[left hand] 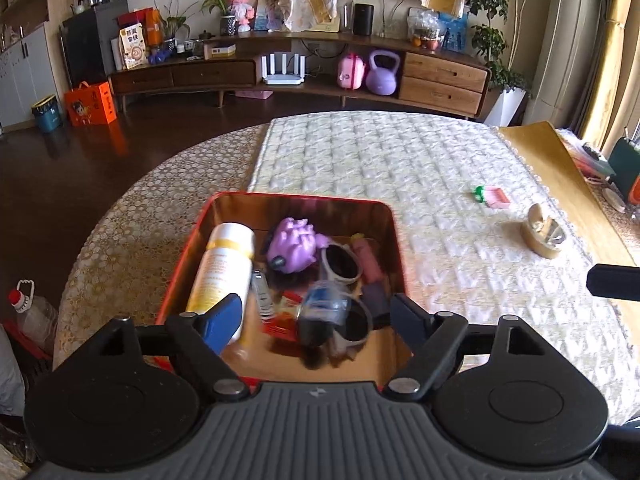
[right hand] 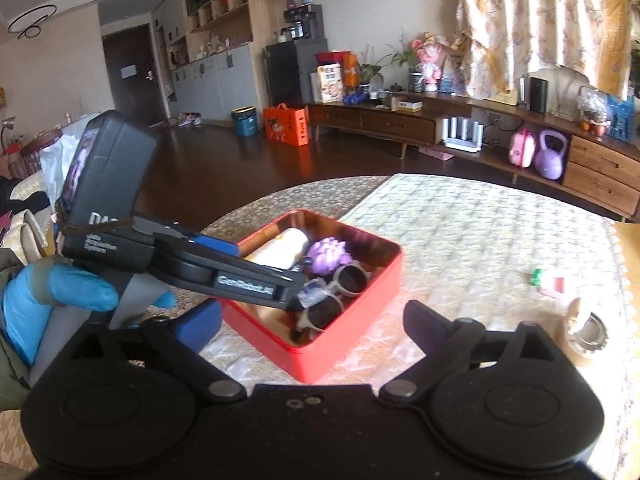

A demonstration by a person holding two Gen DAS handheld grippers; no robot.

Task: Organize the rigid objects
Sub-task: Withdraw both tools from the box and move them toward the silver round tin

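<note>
Red tin (left hand: 394, 240) with bottle (left hand: 224, 268), purple toy (left hand: 294, 246), sunglasses (left hand: 340, 264); pink comb (left hand: 494, 196) apart.

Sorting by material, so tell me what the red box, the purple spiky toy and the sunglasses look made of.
Red box: probably tin; glossy red outside, mirror-like golden inside.
Purple spiky toy: likely soft plastic or rubber; matte, moulded bumps.
Sunglasses: seemingly plastic; pale smooth frames, dark lenses.

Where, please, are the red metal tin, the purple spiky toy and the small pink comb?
Red metal tin (right hand: 352, 354): right wrist view, near outer wall.
Purple spiky toy (left hand: 294, 246): left wrist view, its body.
Small pink comb (left hand: 496, 196): left wrist view, its teeth.
</note>
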